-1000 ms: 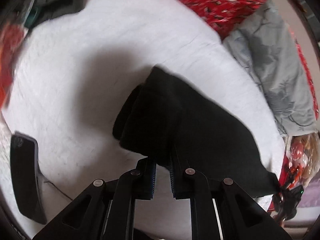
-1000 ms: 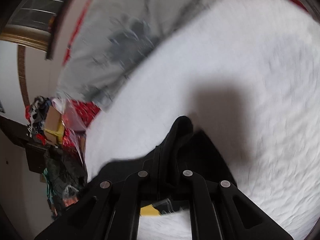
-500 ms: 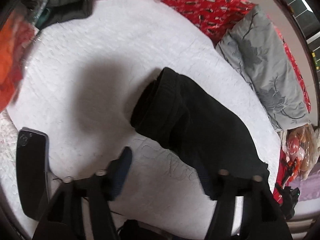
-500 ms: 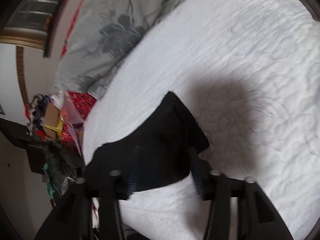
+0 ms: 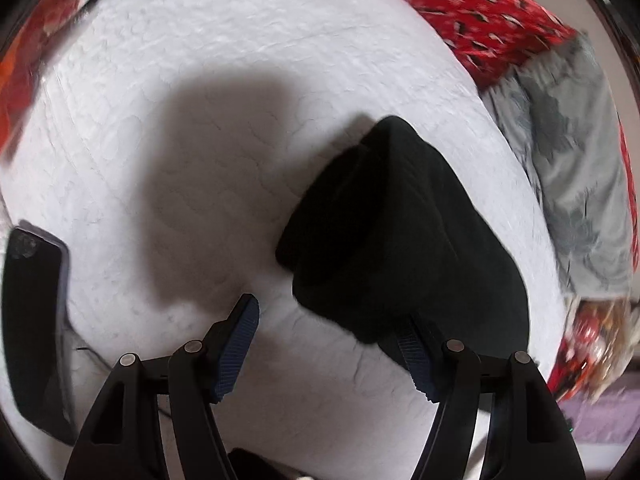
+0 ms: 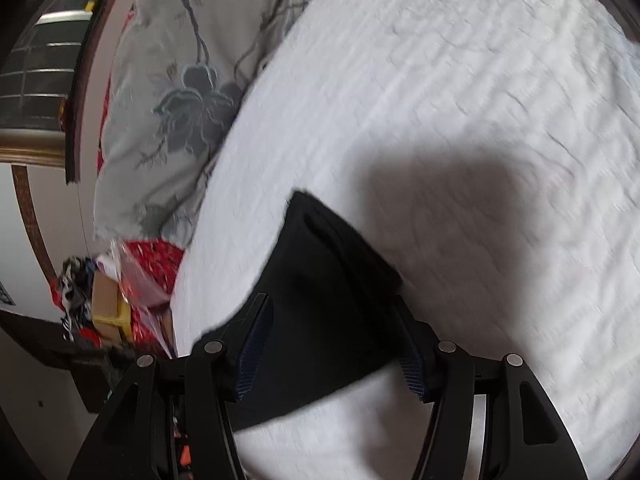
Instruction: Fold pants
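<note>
Black phone lies left of pants.

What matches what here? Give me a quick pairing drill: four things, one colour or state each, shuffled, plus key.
Things:
1. pants
2. left gripper
3. pillow
4. phone

States:
A. grey with a flower print
B. jaws spread, holding nothing
C. black, folded, lying on the white quilt
D. dark slab at the quilt's left edge

Pairs: 1-C, 2-B, 3-A, 4-D
</note>
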The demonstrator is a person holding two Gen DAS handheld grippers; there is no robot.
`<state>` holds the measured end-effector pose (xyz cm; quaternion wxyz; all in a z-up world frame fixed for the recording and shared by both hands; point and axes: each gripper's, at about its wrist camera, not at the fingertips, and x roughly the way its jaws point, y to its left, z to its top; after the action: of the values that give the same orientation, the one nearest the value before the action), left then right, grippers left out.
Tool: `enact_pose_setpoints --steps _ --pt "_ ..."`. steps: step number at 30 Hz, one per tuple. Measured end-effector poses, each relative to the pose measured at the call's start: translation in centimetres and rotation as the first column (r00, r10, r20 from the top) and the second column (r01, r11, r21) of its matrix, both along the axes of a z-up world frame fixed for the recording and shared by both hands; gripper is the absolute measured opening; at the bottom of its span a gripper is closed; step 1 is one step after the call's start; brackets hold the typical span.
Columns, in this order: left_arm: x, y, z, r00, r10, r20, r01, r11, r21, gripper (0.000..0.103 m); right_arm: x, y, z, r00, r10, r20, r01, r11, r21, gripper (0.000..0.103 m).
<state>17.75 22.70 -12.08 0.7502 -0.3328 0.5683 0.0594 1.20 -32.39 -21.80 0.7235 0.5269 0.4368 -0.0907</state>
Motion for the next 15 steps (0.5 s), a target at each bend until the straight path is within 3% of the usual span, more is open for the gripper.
enact_pose_setpoints --steps 2,3,4,5,7,9,15 --pt "0.6 0.1 -0.5 1.0 0.026 0.004 -0.026 1.0 -0.002 0.067 0.7 0.1 -0.2 1.0 -0.008 0.027 0.008 1.0 -0.02 0.058" --pt "1.0 0.1 -0.6 0.999 0.043 0.008 -0.043 0.999 0.004 0.059 1.0 0.1 -0.3 0.999 -0.007 0.045 0.009 0.999 -0.039 0.053" --pt "1.3 0.0 -0.6 0.999 0.05 0.011 -0.05 0.999 0.003 0.045 1.4 0.1 -0.2 0.999 0.002 0.047 0.001 0.998 -0.059 0.028" --pt "1.4 -0.3 -0.7 0.999 0.054 0.006 -0.054 0.999 0.002 0.041 1.8 0.0 -0.4 0.999 0.02 0.041 -0.017 0.997 -0.072 0.015" --pt "1.6 -1.1 -0.2 0.999 0.045 0.011 -0.045 0.999 0.001 0.022 2.1 -0.6 -0.6 0.999 0.02 0.037 -0.018 0.999 -0.041 0.015" --pt "1.4 -2.2 0.9 0.999 0.028 0.023 -0.028 1.0 0.007 0.016 2.0 -1.2 0.0 0.996 0.006 0.086 -0.006 1.0 0.006 0.015" --pt "0.2 -6.7 3.9 0.994 -0.062 0.093 0.067 0.996 -0.054 0.016 1.0 -3.9 5.8 0.972 0.037 0.23 -0.044 0.999 0.027 0.015"
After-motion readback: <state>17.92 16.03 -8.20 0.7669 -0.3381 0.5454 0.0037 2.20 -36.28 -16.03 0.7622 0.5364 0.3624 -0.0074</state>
